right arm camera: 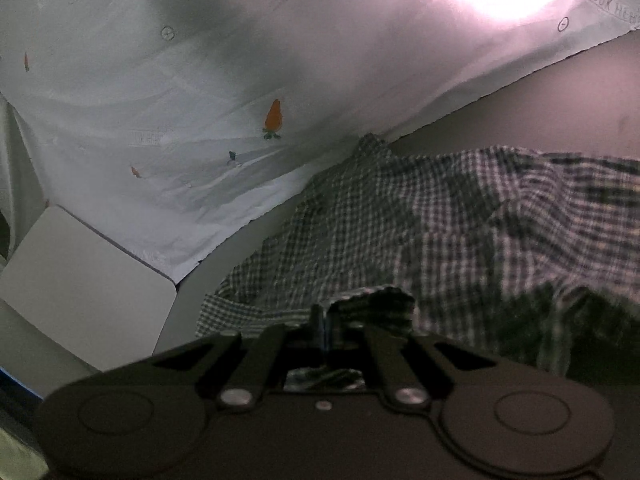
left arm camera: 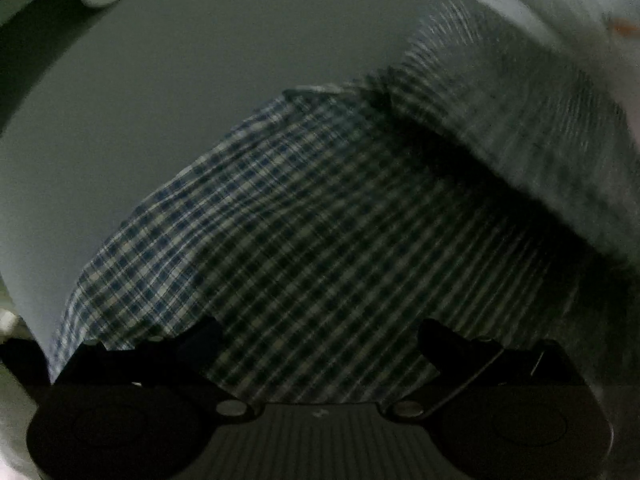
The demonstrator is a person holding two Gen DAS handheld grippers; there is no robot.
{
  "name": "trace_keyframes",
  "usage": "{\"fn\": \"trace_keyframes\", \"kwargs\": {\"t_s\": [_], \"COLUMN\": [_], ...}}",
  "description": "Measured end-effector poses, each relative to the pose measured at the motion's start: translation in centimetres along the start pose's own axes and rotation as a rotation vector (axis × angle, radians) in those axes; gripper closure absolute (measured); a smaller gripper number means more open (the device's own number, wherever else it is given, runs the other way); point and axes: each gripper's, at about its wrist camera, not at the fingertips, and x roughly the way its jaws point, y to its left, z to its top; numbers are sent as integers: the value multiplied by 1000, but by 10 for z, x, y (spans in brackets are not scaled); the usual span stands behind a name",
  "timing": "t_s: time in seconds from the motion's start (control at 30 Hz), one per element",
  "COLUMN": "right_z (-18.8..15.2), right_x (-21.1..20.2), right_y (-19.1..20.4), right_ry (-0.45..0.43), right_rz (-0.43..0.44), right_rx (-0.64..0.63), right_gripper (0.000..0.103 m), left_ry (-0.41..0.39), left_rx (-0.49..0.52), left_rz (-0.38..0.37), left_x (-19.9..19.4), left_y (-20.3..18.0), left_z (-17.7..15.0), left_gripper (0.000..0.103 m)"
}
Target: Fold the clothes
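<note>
Checked woven cotton, the shirt [right arm camera: 420, 232] lies rumpled on the smooth grey table [right arm camera: 580, 92] beside a white printed sheet [right arm camera: 160, 100]. The right gripper [right arm camera: 326, 326] pinches its hem; the left gripper [left arm camera: 320, 344] gapes over it.

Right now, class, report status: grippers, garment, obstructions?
Left gripper open over checked shirt. Right gripper shut on shirt edge. White printed cloth lies beside.

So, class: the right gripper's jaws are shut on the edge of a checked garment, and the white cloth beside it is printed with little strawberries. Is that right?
Not quite. The right gripper is shut on the checked garment, but the white cloth beside it is printed with little orange carrots, not strawberries. The right wrist view shows this.
</note>
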Motion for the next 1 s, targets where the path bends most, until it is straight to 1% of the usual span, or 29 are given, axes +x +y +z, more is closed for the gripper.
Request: {"fn": "trace_keyframes", "kwargs": {"t_s": [0.13, 0.27, 0.33, 0.43, 0.63, 0.77, 0.87, 1.0], "right_z": [7, 16, 24, 36, 51, 53, 50, 42], "right_x": [-2, -9, -15, -26, -49, -58, -61, -58], "right_y": [-9, -13, -18, -30, -61, -83, -94, -107], "right_ry": [-25, -75, -104, -147, -202, -209, -197, -174], "right_rz": [-20, -56, -77, -120, -219, -264, -302, -359], "right_rx": [-41, -96, -115, -140, -147, -127, -128, -114], "right_gripper": [102, 102, 102, 102, 102, 102, 102, 102], "left_ry": [8, 76, 92, 78, 83, 96, 107, 97], "left_rx": [-44, -92, -70, -10, 16, 2, 9, 24], "left_rz": [35, 48, 55, 69, 78, 76, 75, 74], "left_x": [0, -1, -2, -5, -7, -6, -6, -6], "left_y": [-3, -4, -10, -24, -31, -26, -25, -22], "left_z": [-2, 0, -3, -10, -13, -11, -11, -11], "left_gripper": [0, 0, 0, 0, 0, 0, 0, 0]}}
